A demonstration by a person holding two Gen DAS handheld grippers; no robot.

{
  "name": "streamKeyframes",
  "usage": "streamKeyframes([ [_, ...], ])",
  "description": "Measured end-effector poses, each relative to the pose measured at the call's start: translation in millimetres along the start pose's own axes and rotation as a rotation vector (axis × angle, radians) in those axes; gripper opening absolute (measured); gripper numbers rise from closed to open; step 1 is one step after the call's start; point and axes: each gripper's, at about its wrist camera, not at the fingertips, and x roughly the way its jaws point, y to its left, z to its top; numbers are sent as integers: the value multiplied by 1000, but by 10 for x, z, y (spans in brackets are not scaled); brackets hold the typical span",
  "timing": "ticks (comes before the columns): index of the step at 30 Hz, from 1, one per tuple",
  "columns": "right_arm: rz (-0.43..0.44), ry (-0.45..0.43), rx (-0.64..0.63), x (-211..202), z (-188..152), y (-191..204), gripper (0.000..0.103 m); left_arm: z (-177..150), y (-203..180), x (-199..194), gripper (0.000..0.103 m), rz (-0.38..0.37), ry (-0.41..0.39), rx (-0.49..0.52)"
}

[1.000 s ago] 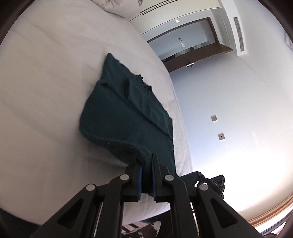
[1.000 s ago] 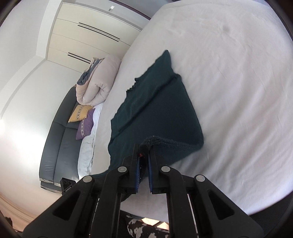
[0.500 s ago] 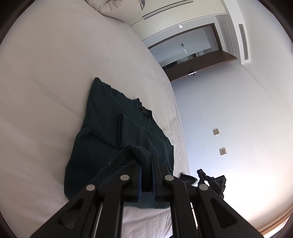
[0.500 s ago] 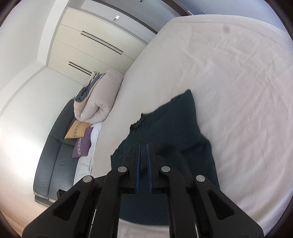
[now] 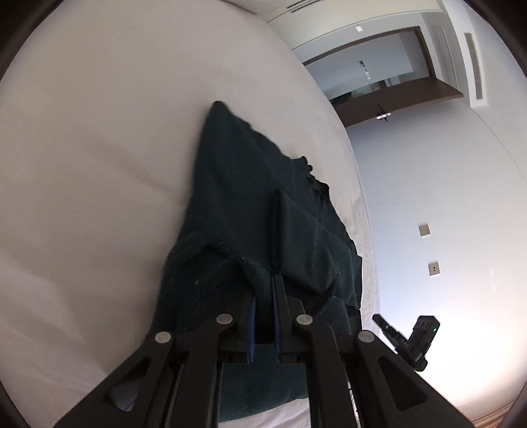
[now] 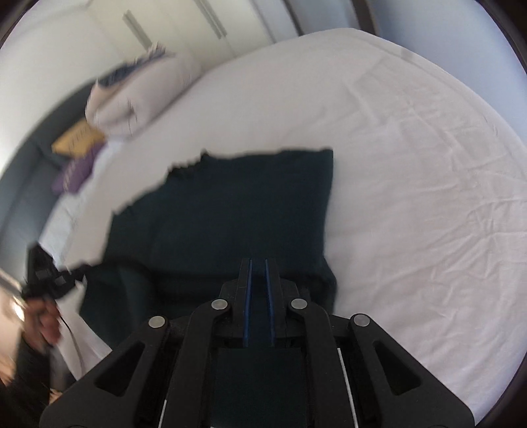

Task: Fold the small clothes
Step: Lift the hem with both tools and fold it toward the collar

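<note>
Background stuff here: a big bed with a white sheet [image 6: 411, 164], pretty wrinkled on the right side. At its far end there's a rolled-up pale duvet [image 6: 141, 95]. Beside the bed, a dark grey sofa [image 6: 19, 184] with a yellow cushion [image 6: 77, 140] and a purple one [image 6: 74, 171] — both blurry. Cream wardrobe doors [image 6: 184, 29] behind. The other view shows a dark-framed doorway [image 5: 378, 75], two wall switch plates [image 5: 425, 230] and a ceiling vent [image 5: 474, 66].

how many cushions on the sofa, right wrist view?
2 visible: a yellow cushion on the dark sofa at the left edge, and a purple cushion just below it. The view is blurred; the rolled duvet may hide more.
</note>
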Motion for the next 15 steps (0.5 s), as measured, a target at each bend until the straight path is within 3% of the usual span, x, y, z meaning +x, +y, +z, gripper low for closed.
streamKeyframes([
  [3, -5, 13, 7, 38, -39, -91, 15, -50, 72, -48, 7, 0, -7, -12],
  [4, 2, 0, 23, 32, -39, -137, 29, -64, 82, -65, 7, 4, -7, -11],
  [5, 12, -9, 45, 29, -43, -183, 58, -77, 87, -73, 7, 5, -6, -10],
  [6, 27, -26, 74, 23, -33, -224, 71, -87, 90, -78, 7, 4, -6, -11],
  [7, 43, -43, 89, 18, -48, -254, 77, -96, 95, -82, 7, 3, -5, -11],
  [13, 57, 16, 39, 163, -137, -246, 75, -105, 102, -74, 7, 2, -3, -9],
  [15, 54, 29, 31, 231, -136, -254, 69, -114, 105, -81, 7, 3, -1, -8],
])
